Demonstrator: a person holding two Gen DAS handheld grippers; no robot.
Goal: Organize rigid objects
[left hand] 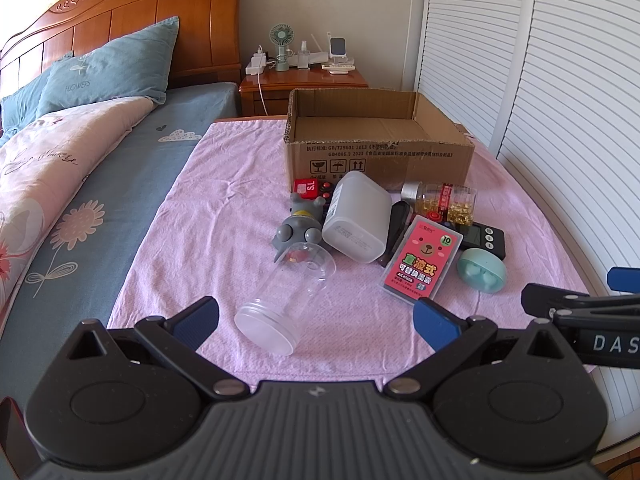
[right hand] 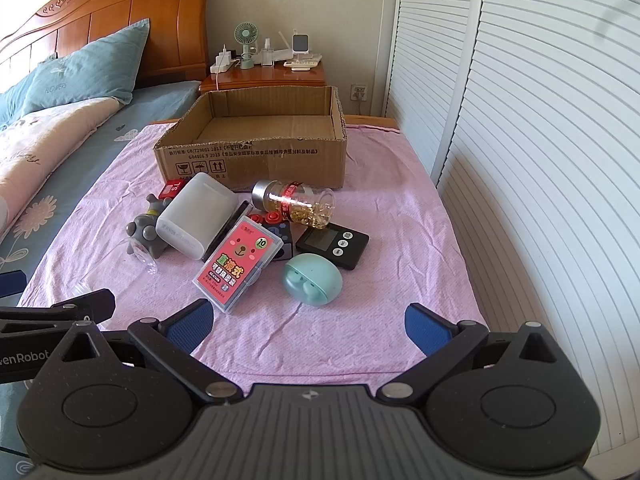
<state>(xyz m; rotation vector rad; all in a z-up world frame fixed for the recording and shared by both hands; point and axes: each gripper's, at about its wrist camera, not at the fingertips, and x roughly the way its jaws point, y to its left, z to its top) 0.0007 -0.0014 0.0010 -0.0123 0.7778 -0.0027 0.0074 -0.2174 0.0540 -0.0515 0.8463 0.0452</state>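
Clear plastic jar [left hand: 286,300] lies on its side on the pink cloth [left hand: 224,208], just ahead of the left gripper [left hand: 316,320], jaws wide, empty. Likely light, stiff, slick and prone to roll; grip across mid-body. Right gripper [right hand: 308,326] also wide, empty. Cardboard box [left hand: 376,148] behind the pile, empty.

Pillow [left hand: 105,71]: "FLOWERS". Cardboard box [left hand: 376,160]: "GB/T29601 2013", "GB4806.9 2023" (rest too small). Pink card pack [left hand: 422,256]: "10". Red block [left hand: 306,186]: "S1". Right gripper [left hand: 600,312] arm: "DAS".
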